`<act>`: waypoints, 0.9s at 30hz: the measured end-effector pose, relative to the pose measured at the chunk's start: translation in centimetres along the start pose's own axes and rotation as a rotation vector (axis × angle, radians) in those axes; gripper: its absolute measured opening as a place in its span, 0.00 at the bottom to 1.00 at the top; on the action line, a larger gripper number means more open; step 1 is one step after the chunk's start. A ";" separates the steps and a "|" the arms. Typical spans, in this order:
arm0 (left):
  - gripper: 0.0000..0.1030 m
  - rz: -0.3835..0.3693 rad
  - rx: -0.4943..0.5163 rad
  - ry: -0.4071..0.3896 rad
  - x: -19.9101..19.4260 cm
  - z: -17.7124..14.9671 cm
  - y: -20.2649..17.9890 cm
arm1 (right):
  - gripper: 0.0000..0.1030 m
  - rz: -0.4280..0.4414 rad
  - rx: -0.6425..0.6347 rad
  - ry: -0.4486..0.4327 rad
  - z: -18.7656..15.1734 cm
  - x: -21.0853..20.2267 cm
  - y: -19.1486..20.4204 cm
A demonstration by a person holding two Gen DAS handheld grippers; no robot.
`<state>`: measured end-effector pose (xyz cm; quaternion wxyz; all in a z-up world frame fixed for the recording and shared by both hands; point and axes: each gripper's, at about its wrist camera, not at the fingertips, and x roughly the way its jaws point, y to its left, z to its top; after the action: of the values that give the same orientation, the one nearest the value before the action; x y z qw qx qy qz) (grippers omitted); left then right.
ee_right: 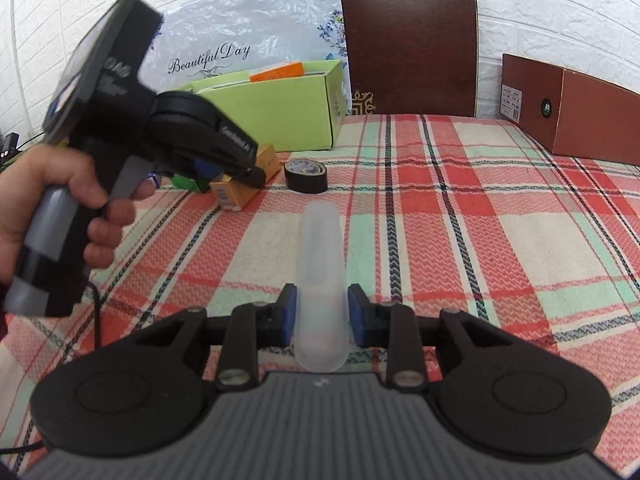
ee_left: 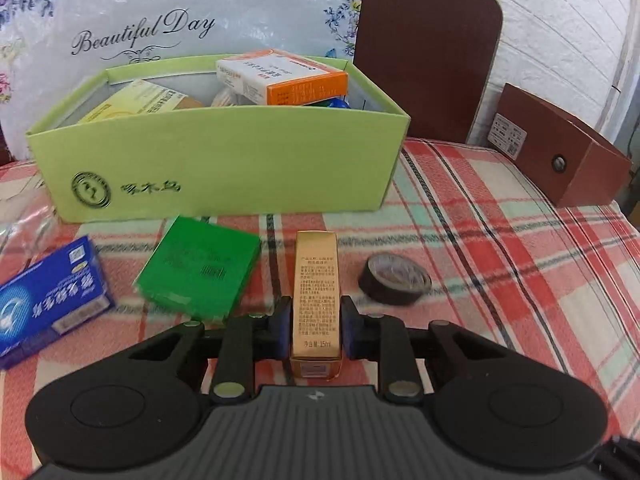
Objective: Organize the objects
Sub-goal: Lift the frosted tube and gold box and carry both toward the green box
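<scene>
My left gripper [ee_left: 316, 322] is shut on a slim gold box [ee_left: 316, 292] that lies lengthwise between the pads, low over the checked cloth. The light green box [ee_left: 224, 160] stands just behind it, holding several medicine cartons. My right gripper [ee_right: 322, 312] has its pads touching both sides of a frosted translucent tube [ee_right: 322, 276] lying on the cloth. The left gripper [ee_right: 240, 168] also shows in the right wrist view, on the gold box [ee_right: 244, 188], held by a hand.
A green packet [ee_left: 198, 270], a blue carton [ee_left: 48, 300] and a black tape roll [ee_left: 394, 278] lie on the checked cloth in front of the green box. A brown shoe box [ee_left: 560, 152] and a brown board [ee_left: 424, 48] stand at the back right.
</scene>
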<state>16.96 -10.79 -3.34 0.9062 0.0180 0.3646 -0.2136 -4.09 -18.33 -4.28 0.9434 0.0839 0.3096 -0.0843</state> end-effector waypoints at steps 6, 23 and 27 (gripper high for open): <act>0.24 -0.058 -0.100 0.007 -4.2 -4.0 1.1 | 0.26 0.040 -0.010 0.008 -0.5 -1.2 1.0; 0.26 -0.021 -0.162 -0.035 -8.0 -8.3 1.4 | 0.28 0.055 -0.034 0.010 -0.9 -1.7 2.2; 0.32 -0.021 -0.156 -0.040 -7.8 -8.3 1.4 | 0.33 0.050 -0.049 0.011 -0.6 -1.0 2.7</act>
<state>7.05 -5.03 -4.40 0.9095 -0.0610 0.3623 -0.1945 -4.68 -15.44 -3.90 0.9454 0.0687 0.3144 -0.0524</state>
